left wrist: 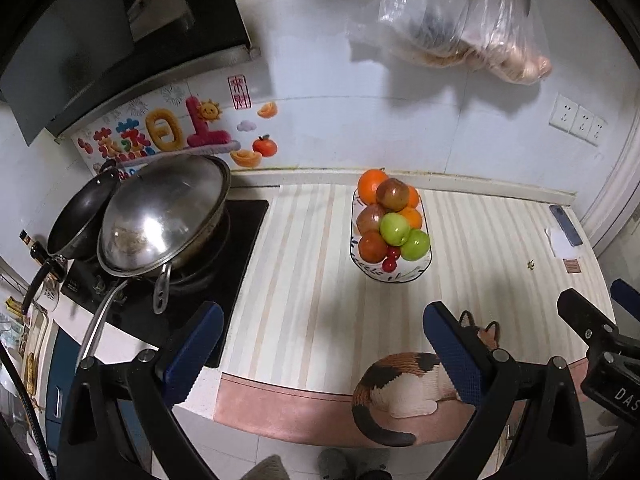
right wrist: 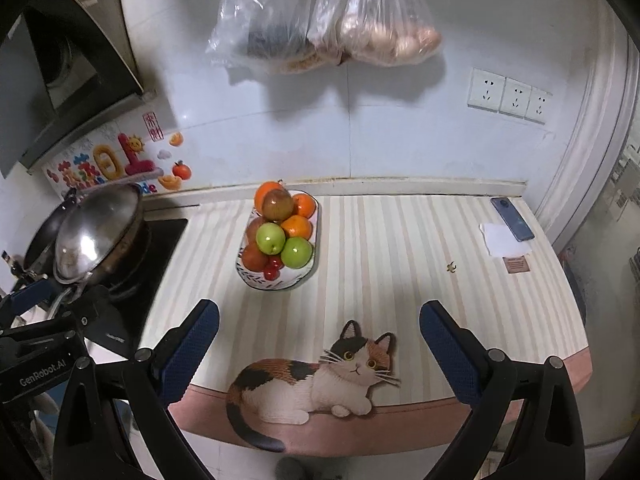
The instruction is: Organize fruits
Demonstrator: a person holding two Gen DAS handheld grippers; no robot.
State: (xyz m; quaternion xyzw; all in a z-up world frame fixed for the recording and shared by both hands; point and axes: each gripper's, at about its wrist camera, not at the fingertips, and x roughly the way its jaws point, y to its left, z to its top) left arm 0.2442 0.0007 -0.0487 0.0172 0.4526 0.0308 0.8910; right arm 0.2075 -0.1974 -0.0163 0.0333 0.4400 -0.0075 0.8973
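Fruit pile (oranges, green/red apples, small red ones) heaped in white oval ceramic dish, mid striped counter. L gripper & R gripper both spread, empty. Round, smooth, likely roll; pinch top apple at widest pt.

One bowl holds two green apples, three oranges.

A striped mat with a calico cat picture covers the counter. Left of the mat, a lidded steel wok sits on the black stove. Above the mat hang clear plastic bags. On its far right corner lies a blue phone, beneath wall sockets.
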